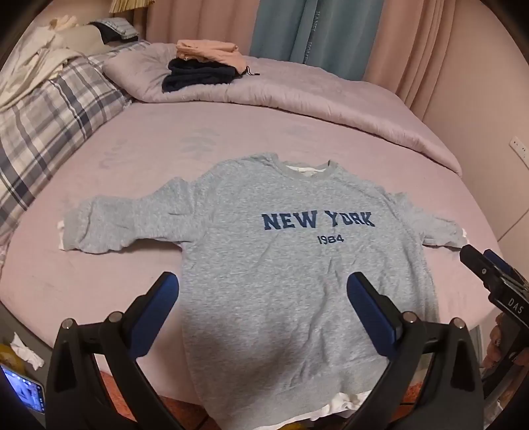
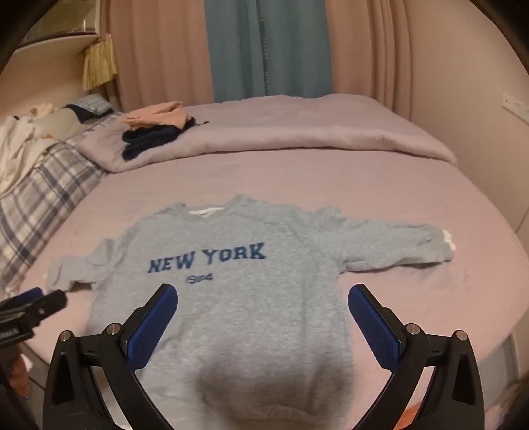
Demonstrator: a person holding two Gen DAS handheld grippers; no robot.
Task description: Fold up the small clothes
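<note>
A lilac bed sheet fills the middle of both views, and a folded lilac duvet is laid across the upper part of the frame, with a small stack of folded clothes, peach on top of navy, set on its left end. A plaid blanket is bunched along the left edge, and pink and blue curtains are hung along the top. A phone with a lit screen is seen at the lower left of the left wrist view, beside a crumpled white tissue. The grey sweatshirt, printed NEW YORK 1984, is spread flat and face up in the centre of the sheet, both sleeves stretched outward, white lining shown at cuffs and hem, and its hem is draped over the near bed edge at the bottom of the frame. Nothing is laid on the garment. The left gripper is held above the lower body of the sweatshirt with its blue-padded jaws spread wide and nothing between them. The right gripper is posed likewise over the lower front, jaws wide apart and empty; in the left wrist view it is seen at the right edge, its tip near the sleeve cuff there.
</note>
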